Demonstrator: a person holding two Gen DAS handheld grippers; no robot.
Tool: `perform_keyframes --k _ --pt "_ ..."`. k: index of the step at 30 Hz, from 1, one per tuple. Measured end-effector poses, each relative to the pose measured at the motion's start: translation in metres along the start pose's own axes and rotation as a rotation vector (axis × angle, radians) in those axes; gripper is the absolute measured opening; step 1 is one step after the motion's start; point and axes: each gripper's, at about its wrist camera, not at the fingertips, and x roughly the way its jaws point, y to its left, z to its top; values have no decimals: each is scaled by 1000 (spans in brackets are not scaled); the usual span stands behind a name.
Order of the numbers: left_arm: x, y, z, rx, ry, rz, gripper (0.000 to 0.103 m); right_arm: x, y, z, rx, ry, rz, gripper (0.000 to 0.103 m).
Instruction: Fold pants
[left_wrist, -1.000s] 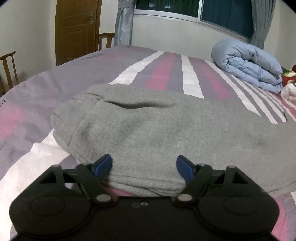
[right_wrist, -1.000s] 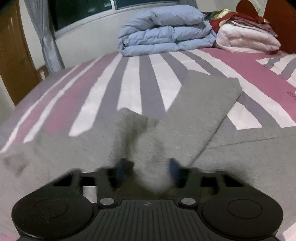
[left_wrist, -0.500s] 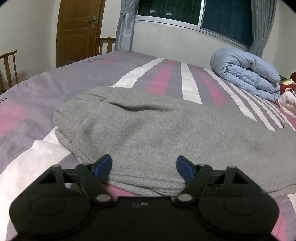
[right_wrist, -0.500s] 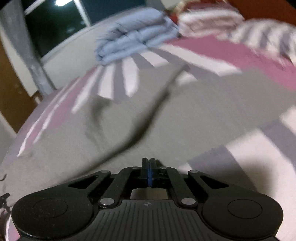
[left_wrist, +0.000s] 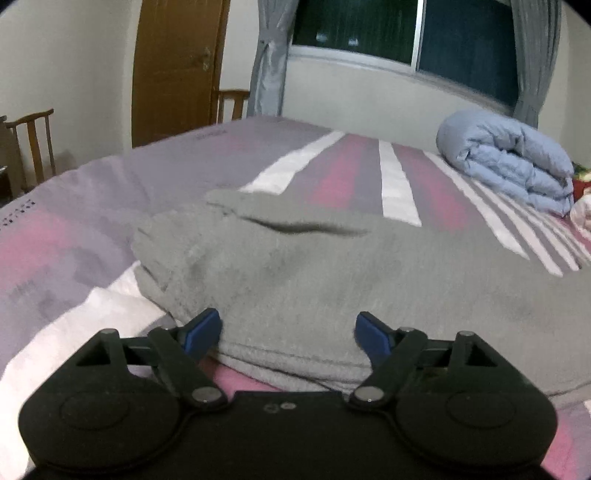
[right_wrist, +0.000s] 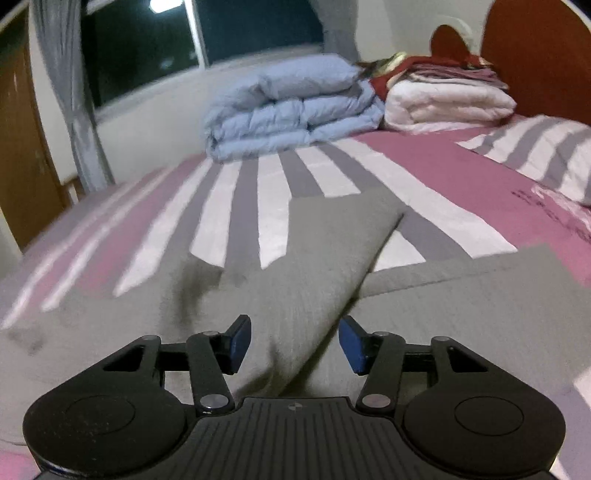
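Your right gripper (right_wrist: 291, 343), pinched together half a second ago, now stands apart again over the crossed leg of the grey pants (right_wrist: 461, 317), so that leg is released and laid on the bed (right_wrist: 424, 155). Your left gripper (left_wrist: 288, 332) stays spread at the waist end, holding nothing.

The soft grey fleece pants (left_wrist: 332, 280) lie flat on the striped pink, grey and white bed sheet (left_wrist: 92, 206), waistband end bunched with a dark crease. One leg (right_wrist: 325, 258) is folded diagonally across the other (right_wrist: 480, 306).
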Motion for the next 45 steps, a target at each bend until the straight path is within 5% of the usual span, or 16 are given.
perform_keyframes --k 3,5,6,11,14,18,21,30,32,34,40,43,45 --pt "4 -6 -1 37 9 7 80 31 3 4 -71 65 -43 53" --pt "5 -6 -2 40 10 4 81 39 -3 5 -82 66 -40 15" --pt "6 -6 -3 37 10 1 81 39 -9 5 -57 77 -27 11" --pt "6 -5 -4 36 6 -4 81 -24 -18 0 -24 -66 12 10" --pt "5 -4 -5 34 4 -7 81 -46 -27 -17 33 -63 9 11" --pt "5 -4 -5 35 4 -6 81 -15 -50 -48 102 60 -33 21" --pt "4 -3 -5 33 0 -12 81 -31 -45 -39 43 -9 -113 63" --pt "5 -3 -4 30 2 -13 83 -7 -16 -1 -192 -37 -80 64" --pt "6 -4 -4 36 4 -11 84 9 -6 6 -252 -26 -87 52" --pt "7 -4 -4 36 6 -11 85 21 -9 9 -255 1 -103 5" --pt "6 -5 -5 35 4 -15 85 -36 -84 23 128 -126 -96 4" --pt "7 -4 -5 33 3 -16 85 -52 -126 -13 341 -66 -82 5" --pt "7 -5 -5 35 3 -14 85 -43 -136 -33 320 -1 -99 5"
